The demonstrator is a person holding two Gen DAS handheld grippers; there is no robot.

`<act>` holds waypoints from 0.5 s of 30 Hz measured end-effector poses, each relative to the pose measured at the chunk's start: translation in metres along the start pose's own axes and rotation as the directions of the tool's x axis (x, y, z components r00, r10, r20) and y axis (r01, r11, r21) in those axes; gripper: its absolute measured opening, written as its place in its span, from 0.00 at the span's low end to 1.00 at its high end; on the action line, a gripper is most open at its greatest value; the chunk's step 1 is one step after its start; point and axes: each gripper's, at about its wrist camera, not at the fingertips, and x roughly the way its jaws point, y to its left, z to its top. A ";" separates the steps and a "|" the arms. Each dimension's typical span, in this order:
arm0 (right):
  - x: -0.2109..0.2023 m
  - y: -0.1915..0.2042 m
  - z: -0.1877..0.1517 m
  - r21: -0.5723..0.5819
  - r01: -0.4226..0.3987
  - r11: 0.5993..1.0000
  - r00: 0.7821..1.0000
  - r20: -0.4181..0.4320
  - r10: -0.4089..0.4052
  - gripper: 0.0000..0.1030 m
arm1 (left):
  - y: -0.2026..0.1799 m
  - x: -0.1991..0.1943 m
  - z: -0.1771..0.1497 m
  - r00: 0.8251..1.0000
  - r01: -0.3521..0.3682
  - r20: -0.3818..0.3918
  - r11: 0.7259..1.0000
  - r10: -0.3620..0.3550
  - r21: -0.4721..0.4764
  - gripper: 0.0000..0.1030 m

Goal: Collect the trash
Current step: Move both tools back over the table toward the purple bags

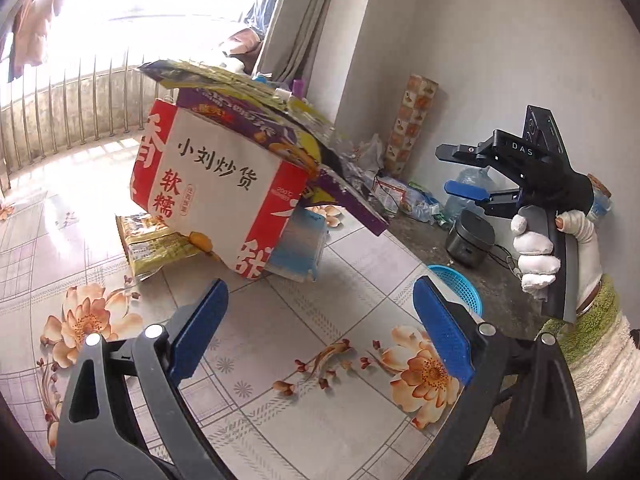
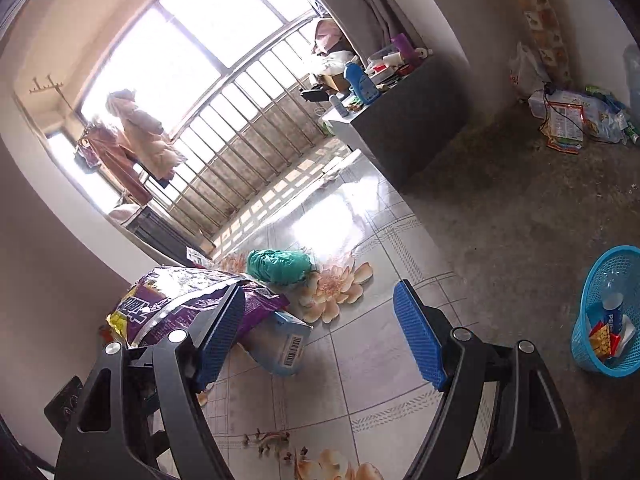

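A red-and-white paper bag [image 1: 216,188] with black lettering stands on the tiled floor, a purple foil snack bag [image 1: 256,120] draped over it. A yellow snack packet [image 1: 152,244] and a light blue carton [image 1: 298,246] lie beside it. My left gripper [image 1: 320,332] is open and empty, a short way in front of the pile. My right gripper [image 2: 320,332] is open; its left finger [image 2: 222,332] overlaps the purple bag [image 2: 180,304], with the blue carton [image 2: 284,344] just beyond. The right gripper also shows in the left wrist view [image 1: 460,172]. The blue trash basket [image 2: 608,312] holds several items.
A green plastic bag [image 2: 278,266] lies on the floor farther off. More wrappers and bags [image 2: 576,120] lie by the wall. A dark cabinet [image 2: 404,120] with clutter on top stands near the balcony railing. A small dark cooker [image 1: 470,242] sits on the concrete floor.
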 end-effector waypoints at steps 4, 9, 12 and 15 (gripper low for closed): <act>0.060 0.027 0.007 0.008 -0.102 0.995 0.987 -0.128 0.102 0.72 | 0.051 -0.018 -0.005 0.996 -0.076 0.027 0.989 0.080 -0.126 0.87; 0.131 0.042 0.004 0.040 -0.124 0.991 0.953 -0.275 0.131 0.64 | 0.105 -0.048 -0.002 0.984 -0.127 0.093 0.966 0.151 -0.226 0.86; 0.157 0.051 -0.008 0.020 -0.108 0.994 0.929 -0.353 0.109 0.58 | 0.126 -0.064 0.006 0.975 -0.137 0.135 0.952 0.179 -0.275 0.80; 0.154 0.076 -0.029 -0.099 -0.085 0.991 0.928 -0.370 0.043 0.58 | 0.142 -0.081 0.014 0.964 -0.137 0.177 0.941 0.199 -0.310 0.77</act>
